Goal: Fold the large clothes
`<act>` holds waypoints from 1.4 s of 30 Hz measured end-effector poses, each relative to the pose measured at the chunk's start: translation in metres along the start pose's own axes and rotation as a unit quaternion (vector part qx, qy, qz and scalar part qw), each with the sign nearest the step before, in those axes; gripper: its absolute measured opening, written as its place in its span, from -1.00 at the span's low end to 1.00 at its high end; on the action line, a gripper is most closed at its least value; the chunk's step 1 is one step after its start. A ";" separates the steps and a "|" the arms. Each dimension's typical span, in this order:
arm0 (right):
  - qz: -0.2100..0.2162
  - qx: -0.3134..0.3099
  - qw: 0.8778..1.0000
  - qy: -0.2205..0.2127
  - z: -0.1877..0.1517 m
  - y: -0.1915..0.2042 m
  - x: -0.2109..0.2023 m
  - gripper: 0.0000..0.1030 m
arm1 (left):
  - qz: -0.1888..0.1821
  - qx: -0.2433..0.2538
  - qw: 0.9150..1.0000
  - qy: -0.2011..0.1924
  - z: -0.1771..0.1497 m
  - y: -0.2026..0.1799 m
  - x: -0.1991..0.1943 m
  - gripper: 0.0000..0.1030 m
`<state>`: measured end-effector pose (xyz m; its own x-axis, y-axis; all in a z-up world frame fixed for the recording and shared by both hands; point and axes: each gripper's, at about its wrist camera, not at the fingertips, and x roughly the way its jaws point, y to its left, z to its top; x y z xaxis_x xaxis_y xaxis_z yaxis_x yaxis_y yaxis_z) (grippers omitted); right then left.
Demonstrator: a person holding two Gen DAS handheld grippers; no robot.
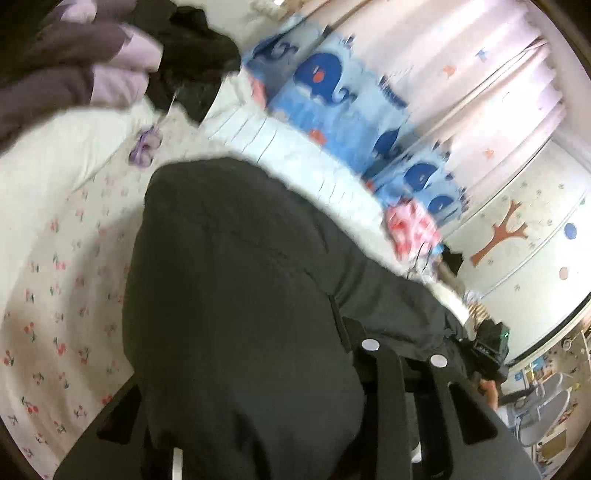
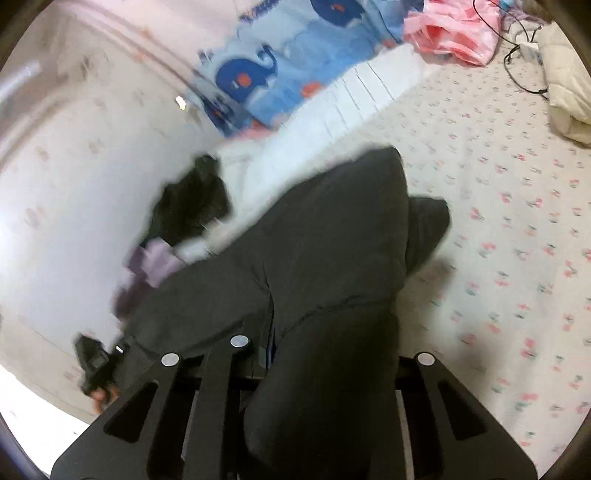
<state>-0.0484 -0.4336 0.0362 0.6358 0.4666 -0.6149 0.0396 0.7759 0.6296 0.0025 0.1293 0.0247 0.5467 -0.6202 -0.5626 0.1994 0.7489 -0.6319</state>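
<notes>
A large dark grey garment (image 1: pixel 236 280) hangs between both grippers above the floral bed sheet (image 1: pixel 55 295). My left gripper (image 1: pixel 354 354) is shut on the garment's edge; the cloth drapes over its left finger and hides it. In the right wrist view the same garment (image 2: pixel 332 251) falls from my right gripper (image 2: pixel 306 354), which is shut on it, with the cloth bunched between the fingers (image 2: pixel 424 360). The other gripper (image 2: pixel 96 365), held by a hand, shows at lower left there. The frames are motion-blurred.
A blue whale-print blanket (image 1: pixel 332 85) and a white pleated cover (image 1: pixel 258 140) lie by the wall. A purple-and-brown garment (image 1: pixel 74 66) and a black one (image 1: pixel 192 62) lie at the bed's end. Pink cloth (image 2: pixel 450 29), cables (image 2: pixel 517 66) and a cream duvet (image 2: pixel 569 92) lie farther off.
</notes>
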 end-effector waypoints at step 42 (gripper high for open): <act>-0.156 -0.153 0.970 0.110 0.033 0.062 0.207 0.59 | 0.199 0.157 0.967 -0.007 -0.022 -0.033 0.156 0.63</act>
<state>0.1114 -0.3032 -0.0365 0.4481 0.2429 -0.8603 -0.0486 0.9676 0.2479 0.0634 0.0025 -0.0537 0.6420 -0.2664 -0.7189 0.2064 0.9631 -0.1726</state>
